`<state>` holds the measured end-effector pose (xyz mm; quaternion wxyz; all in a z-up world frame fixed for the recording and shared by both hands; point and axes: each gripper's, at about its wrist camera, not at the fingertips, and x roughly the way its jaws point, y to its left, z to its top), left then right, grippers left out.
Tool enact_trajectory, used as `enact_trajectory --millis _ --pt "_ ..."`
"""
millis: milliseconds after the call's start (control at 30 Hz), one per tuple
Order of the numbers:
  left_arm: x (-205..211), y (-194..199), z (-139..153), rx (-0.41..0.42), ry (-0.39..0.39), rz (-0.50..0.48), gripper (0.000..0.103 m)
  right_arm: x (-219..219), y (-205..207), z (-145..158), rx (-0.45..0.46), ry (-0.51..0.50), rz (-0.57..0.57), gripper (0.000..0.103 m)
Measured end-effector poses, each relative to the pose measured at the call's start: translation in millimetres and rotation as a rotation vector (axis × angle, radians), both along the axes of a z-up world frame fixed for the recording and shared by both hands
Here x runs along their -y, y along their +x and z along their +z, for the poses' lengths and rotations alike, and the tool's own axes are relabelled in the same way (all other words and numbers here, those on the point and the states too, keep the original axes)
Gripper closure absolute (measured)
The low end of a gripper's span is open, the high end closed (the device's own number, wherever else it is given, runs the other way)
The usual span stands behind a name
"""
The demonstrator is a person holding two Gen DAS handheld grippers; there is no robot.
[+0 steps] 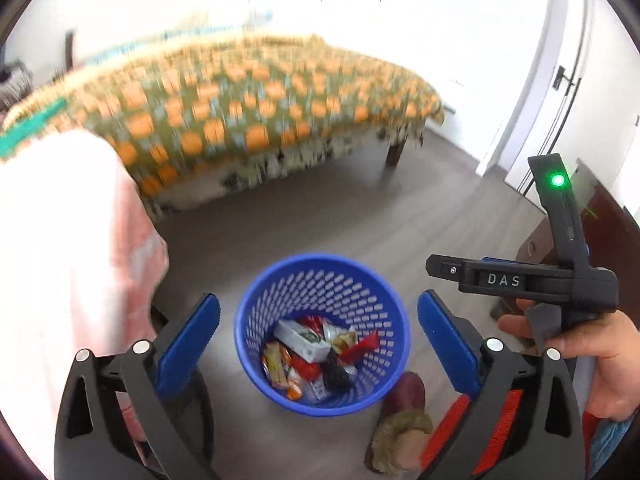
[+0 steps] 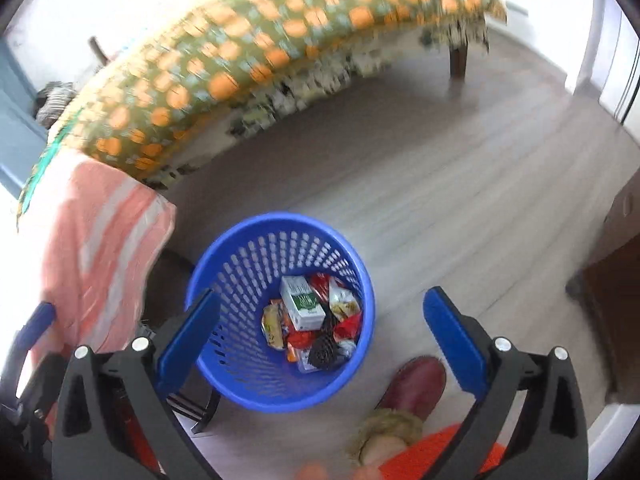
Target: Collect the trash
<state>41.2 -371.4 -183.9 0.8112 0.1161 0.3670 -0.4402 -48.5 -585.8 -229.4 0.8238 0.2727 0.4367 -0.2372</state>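
A blue perforated trash basket stands on the grey wood floor and holds several wrappers and a white and green carton. My left gripper is open and empty above the basket. The basket also shows in the right wrist view, with the carton inside. My right gripper is open and empty above it. The right gripper's body shows in the left wrist view, held in a hand.
A bed with an orange and green patterned cover runs across the back; it also shows in the right wrist view. A pink striped cloth hangs at the left. A dark red slipper is beside the basket. A dark wooden cabinet is at the right.
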Motion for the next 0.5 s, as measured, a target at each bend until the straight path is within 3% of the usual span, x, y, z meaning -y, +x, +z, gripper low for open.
enact_trajectory --millis 100,200,367,500 --pt "-9.7 -20.6 9.4 0.016 0.053 -0.014 0.005 -25.8 -28.6 25.1 0.048 -0.052 0.029 0.005" --pt "-29.6 -38.2 19.0 0.080 0.031 0.015 0.005 -52.3 -55.9 40.1 0.049 -0.142 -0.001 0.005" --pt "-42.8 -47.6 21.3 0.072 0.073 0.085 0.005 -76.4 -79.2 45.5 0.038 -0.162 -0.030 0.005" --pt "-41.3 -42.4 12.7 0.057 0.135 0.126 0.005 -82.5 -74.6 43.8 0.014 -0.175 0.000 0.005"
